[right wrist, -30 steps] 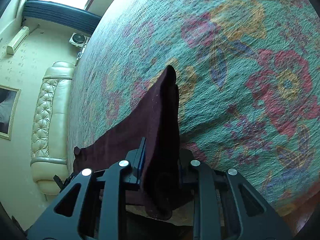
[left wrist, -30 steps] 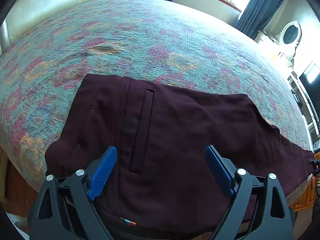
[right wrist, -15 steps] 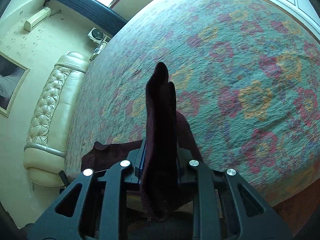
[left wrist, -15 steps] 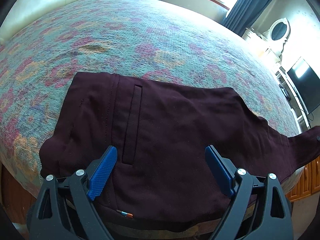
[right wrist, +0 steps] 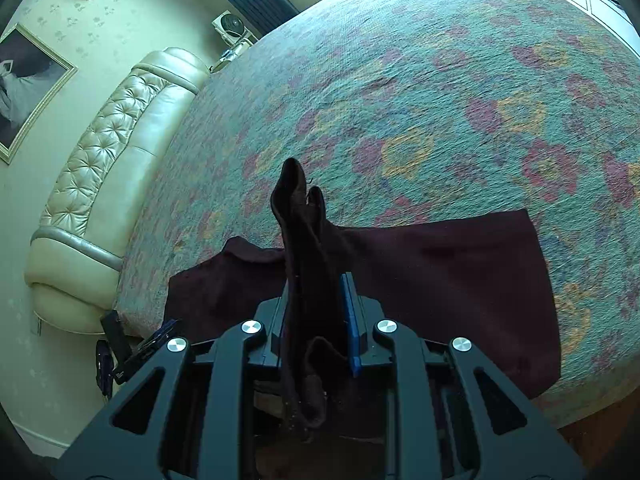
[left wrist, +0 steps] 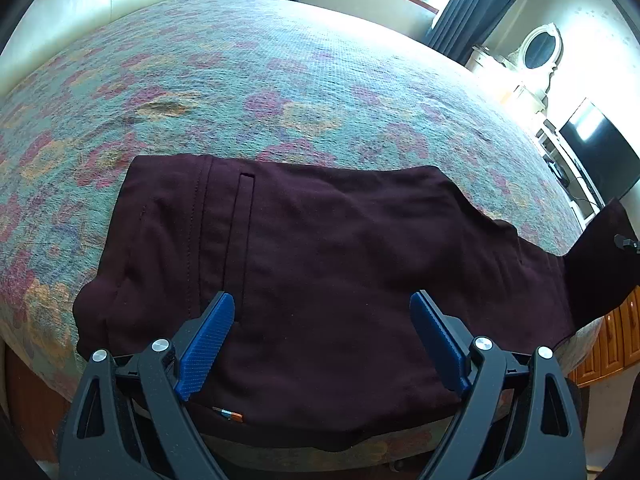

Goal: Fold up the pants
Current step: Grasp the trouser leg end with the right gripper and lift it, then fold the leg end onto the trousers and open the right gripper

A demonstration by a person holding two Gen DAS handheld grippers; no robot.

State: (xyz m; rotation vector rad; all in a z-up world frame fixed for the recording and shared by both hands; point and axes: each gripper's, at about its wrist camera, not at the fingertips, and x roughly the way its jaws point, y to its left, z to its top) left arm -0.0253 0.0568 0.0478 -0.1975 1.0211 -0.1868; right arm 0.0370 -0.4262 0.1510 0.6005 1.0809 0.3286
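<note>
Dark maroon pants [left wrist: 320,264] lie flat on the floral bedspread [left wrist: 280,80], waist at the left with a welt pocket showing. My left gripper [left wrist: 320,332] is open and hovers over the pants near the bed's front edge, holding nothing. My right gripper [right wrist: 316,312] is shut on the leg end of the pants [right wrist: 304,248], lifted above the bed; the cloth stands up between the fingers. The raised leg end also shows at the right edge of the left wrist view [left wrist: 600,264]. The rest of the pants [right wrist: 460,280] lies below on the bed.
A cream leather headboard [right wrist: 100,152] runs along the bed's far side. A dresser with an oval mirror [left wrist: 540,46] and a TV [left wrist: 600,148] stand at the right. Wooden cabinets [left wrist: 612,344] sit beyond the bed's corner.
My right gripper has lifted the leg end higher and carried it over the pants toward the waist. The left gripper has stayed open and shifted only slightly.
</note>
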